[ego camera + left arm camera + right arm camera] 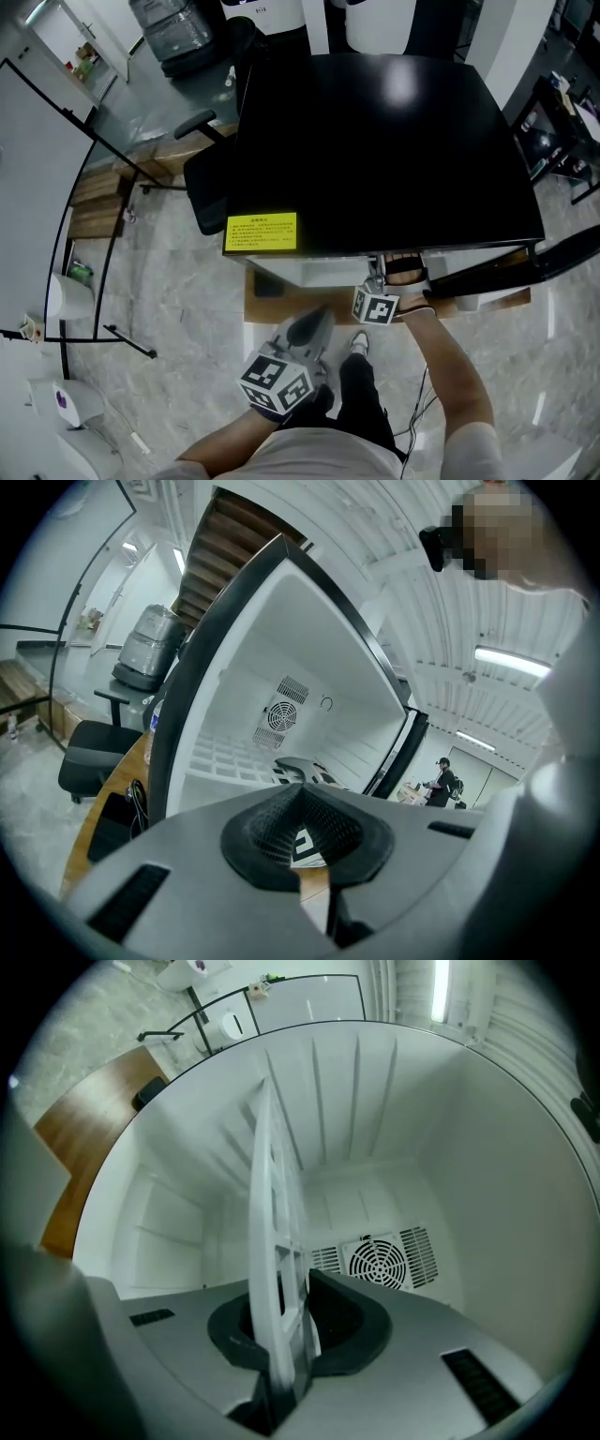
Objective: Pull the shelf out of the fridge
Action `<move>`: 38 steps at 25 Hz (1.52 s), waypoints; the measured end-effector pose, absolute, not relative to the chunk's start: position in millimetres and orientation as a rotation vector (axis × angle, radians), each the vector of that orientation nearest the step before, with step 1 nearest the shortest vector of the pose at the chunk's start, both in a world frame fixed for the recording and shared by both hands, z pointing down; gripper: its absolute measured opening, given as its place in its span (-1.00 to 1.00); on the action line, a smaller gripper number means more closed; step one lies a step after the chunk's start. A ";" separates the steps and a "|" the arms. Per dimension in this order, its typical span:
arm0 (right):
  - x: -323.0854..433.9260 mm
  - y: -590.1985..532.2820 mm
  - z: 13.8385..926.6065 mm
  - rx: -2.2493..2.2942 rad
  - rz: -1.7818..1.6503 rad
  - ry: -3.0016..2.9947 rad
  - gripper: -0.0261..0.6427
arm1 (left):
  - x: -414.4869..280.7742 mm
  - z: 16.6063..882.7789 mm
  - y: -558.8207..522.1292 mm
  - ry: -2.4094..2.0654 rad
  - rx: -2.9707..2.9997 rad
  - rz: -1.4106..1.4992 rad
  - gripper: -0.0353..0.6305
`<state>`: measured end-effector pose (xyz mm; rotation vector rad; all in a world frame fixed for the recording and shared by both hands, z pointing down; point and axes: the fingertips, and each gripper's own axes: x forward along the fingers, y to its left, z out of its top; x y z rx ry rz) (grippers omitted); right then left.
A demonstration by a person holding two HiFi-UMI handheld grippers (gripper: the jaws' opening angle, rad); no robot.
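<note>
- The white grid shelf (272,1241) sits inside the fridge (375,150), seen edge-on and running back towards the fan grille (380,1260).
- The right gripper (281,1335) reaches into the fridge, its jaws clamped on the shelf's front edge.
- The left gripper (286,361) hangs back near the person's body, jaws together on nothing.
- The fridge top carries a yellow label (261,232), and a black chair (211,187) stands beside the fridge.

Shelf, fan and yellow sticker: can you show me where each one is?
shelf (275,1251): right gripper view, on its white grid, seen edge-on.
fan (378,1262): right gripper view, middle of the round grille on the back wall.
yellow sticker (261,232): head view, centre of the label.
</note>
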<state>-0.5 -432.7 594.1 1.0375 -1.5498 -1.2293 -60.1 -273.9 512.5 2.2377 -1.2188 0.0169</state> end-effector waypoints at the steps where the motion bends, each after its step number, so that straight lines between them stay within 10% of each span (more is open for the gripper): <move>1: -0.6 -432.3 594.5 1.035 -1.235 -1.545 -0.76 | -59.4 512.4 -274.1 -1.217 2.239 0.015 -0.88; 38: 5.0 -364.1 591.3 1.132 -1.199 -1.539 -0.78 | -49.6 516.5 -230.1 -1.156 2.286 -0.015 -0.88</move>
